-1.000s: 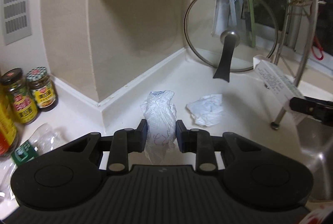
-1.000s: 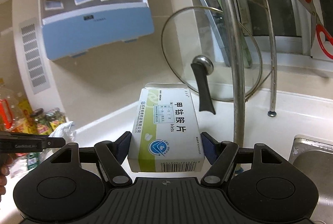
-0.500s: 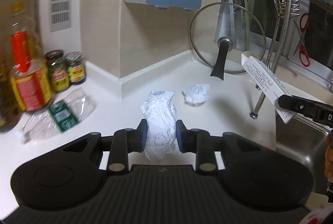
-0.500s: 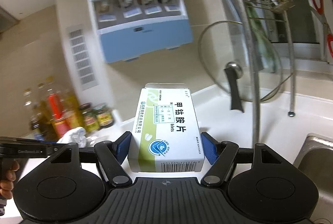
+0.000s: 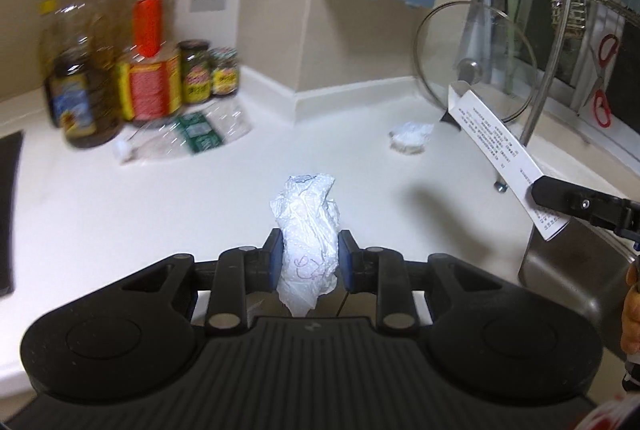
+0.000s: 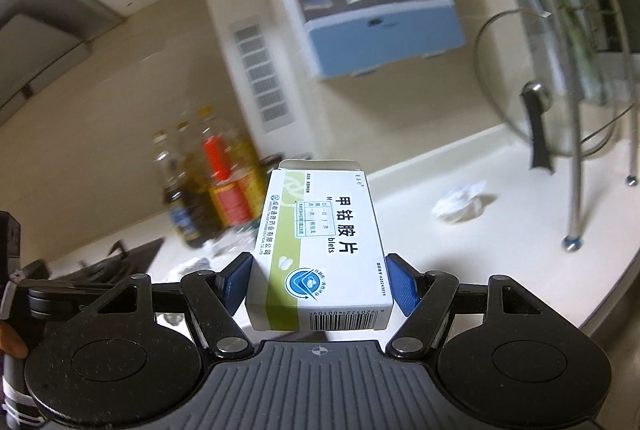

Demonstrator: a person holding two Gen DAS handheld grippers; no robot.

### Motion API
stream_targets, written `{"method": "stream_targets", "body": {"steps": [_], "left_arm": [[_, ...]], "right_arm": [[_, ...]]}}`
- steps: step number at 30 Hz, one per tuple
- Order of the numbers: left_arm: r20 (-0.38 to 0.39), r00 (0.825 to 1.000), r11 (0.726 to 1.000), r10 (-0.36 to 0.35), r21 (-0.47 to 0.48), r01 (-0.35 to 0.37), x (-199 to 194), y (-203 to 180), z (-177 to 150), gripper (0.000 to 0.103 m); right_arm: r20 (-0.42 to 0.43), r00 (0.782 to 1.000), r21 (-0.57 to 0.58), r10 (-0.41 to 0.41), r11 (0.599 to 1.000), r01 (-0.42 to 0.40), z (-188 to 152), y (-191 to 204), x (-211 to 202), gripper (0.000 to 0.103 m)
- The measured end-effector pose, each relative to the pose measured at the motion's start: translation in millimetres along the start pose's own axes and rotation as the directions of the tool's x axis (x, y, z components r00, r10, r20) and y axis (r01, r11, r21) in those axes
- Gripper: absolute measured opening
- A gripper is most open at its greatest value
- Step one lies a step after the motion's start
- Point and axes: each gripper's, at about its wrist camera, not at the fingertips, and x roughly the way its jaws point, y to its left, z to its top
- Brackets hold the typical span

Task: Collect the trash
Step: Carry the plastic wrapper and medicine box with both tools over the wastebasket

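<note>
My left gripper is shut on a crumpled white tissue, held above the white counter. My right gripper is shut on a white and green medicine box that sticks out forward between the blue pads. The same medicine box shows at the right of the left wrist view, clamped in the right gripper's black fingers. A second crumpled tissue lies on the counter near the back corner; this second tissue also appears in the right wrist view.
Oil bottles and jars stand at the back left, with a crushed plastic bottle lying before them. A glass pot lid leans on the wall beside a metal dish rack. A steel sink lies right. A black hob edge lies left.
Both grippers have pulled back from the corner and swung left, each keeping its load. The bottles and jars have come into view and the loose tissue and lid now lie farther off.
</note>
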Motion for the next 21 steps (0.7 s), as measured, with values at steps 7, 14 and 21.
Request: {"method": "stream_targets", "body": {"steps": [7, 14, 21], "left_arm": [[-0.07, 0.996, 0.997, 0.051, -0.052, -0.054, -17.6, 18.7, -41.0, 0.026], [-0.179, 0.983, 0.995, 0.05, -0.08, -0.065, -10.4, 37.5, -79.8, 0.026], [-0.265, 0.964, 0.994, 0.021, -0.095, -0.048, 1.6, 49.4, -108.2, 0.026]], "right_arm": [[-0.126, 0.988, 0.006, 0.087, 0.996, -0.087, -33.8, 28.2, 8.9, 0.07], [-0.283, 0.955, 0.033, 0.088, 0.996, -0.082, -72.8, 45.2, 29.9, 0.07], [-0.403, 0.913, 0.048, 0.059, 0.998, -0.044, -111.9, 56.9, 53.1, 0.07]]}}
